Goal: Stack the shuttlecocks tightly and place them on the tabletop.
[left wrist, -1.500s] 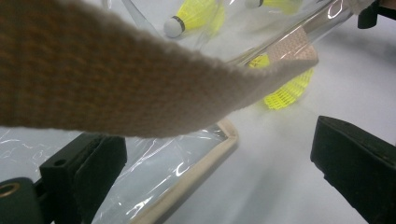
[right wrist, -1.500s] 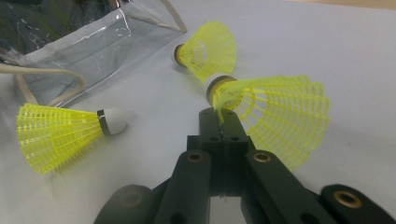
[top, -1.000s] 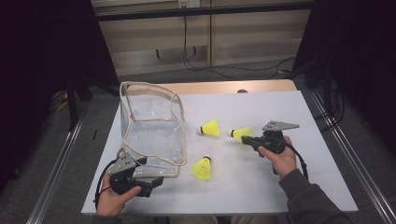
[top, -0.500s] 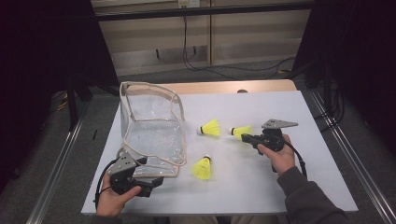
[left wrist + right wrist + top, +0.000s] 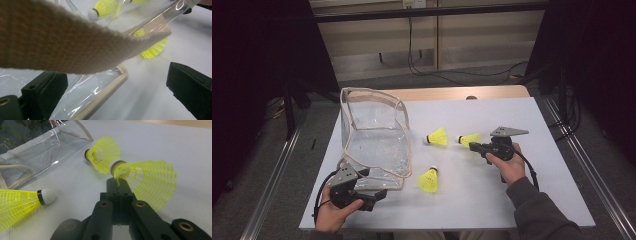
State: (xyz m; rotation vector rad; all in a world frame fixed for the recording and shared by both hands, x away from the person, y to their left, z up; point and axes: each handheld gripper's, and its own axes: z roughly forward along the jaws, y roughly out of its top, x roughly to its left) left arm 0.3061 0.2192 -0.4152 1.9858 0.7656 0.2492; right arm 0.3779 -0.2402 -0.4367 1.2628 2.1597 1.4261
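Three yellow shuttlecocks lie on the white table. My right gripper [image 5: 473,146] [image 5: 117,183] is shut on one shuttlecock [image 5: 469,139] [image 5: 145,180], pinching its mesh skirt close to the cork. A second shuttlecock [image 5: 437,136] [image 5: 102,157] rests just beyond it, and a third [image 5: 428,180] [image 5: 20,205] lies nearer the front. A clear plastic bag with beige trim [image 5: 374,135] [image 5: 37,152] stands at the left. My left gripper [image 5: 379,194] [image 5: 115,72] is open at the bag's front corner, with the bag's beige rim [image 5: 112,85] between its jaws. A beige strap [image 5: 62,42] crosses close in front of the left gripper view's camera.
The table's front edge [image 5: 412,229] runs just below both hands. Metal rails [image 5: 582,170] flank the table on either side. Cables [image 5: 432,75] lie on the floor behind it. A wooden board [image 5: 462,93] shows at the far edge.
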